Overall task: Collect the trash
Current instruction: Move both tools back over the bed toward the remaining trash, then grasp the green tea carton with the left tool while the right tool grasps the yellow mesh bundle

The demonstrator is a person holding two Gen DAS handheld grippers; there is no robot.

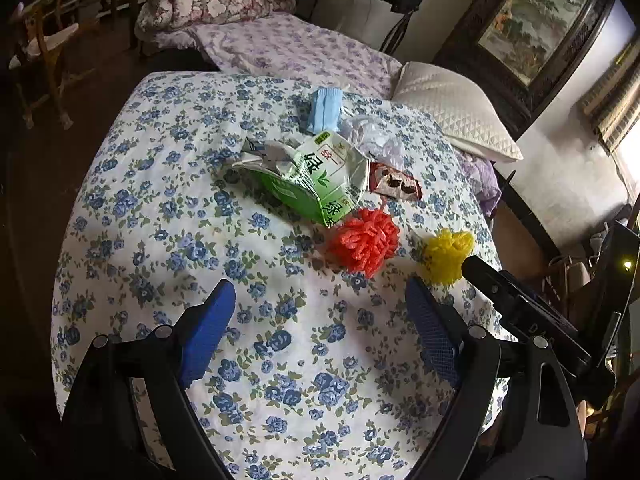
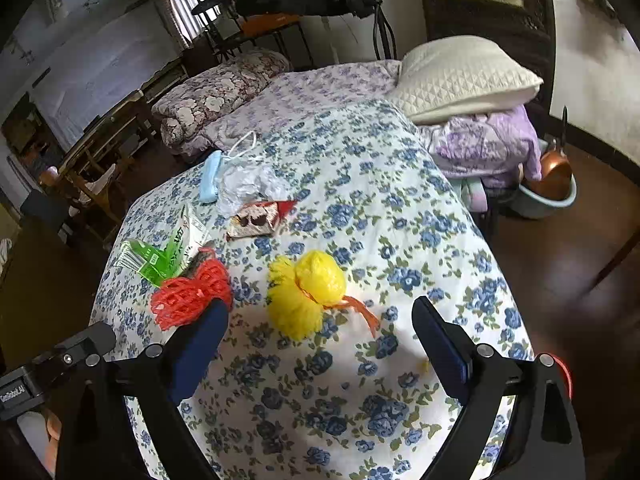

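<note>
I have both grippers hovering over the blue-flowered quilt (image 1: 168, 216), pitched down toward a loose cluster of trash, and neither one is grasping anything: the left gripper (image 1: 320, 316) has its blue pads spread wide with only quilt between them, and the right gripper (image 2: 320, 332) is equally released. The nearest piece for my right side is the yellow mesh ball (image 2: 306, 292), lying just ahead of the right fingertips with an orange tie trailing off it; from the left view that same ball sits beside the other gripper's black body. The red mesh ball (image 1: 365, 242) lies just ahead of the left pads, touching the crushed green tea carton (image 1: 316, 178). Beyond those are a brown-and-red snack wrapper (image 1: 395, 187), a crumpled clear plastic bag (image 1: 374, 140) and a blue face mask (image 1: 325, 110). I see no bin in either view, so I cannot say where it all goes. To do this step well, I would take the mesh balls first, one per gripper, centring each between the pads before closing, and squeeze across the bulk, not the frayed fringe. The mesh should compress, so I would close fully. I would keep the fingertips skimming above the quilt to avoid pinching fabric.
</note>
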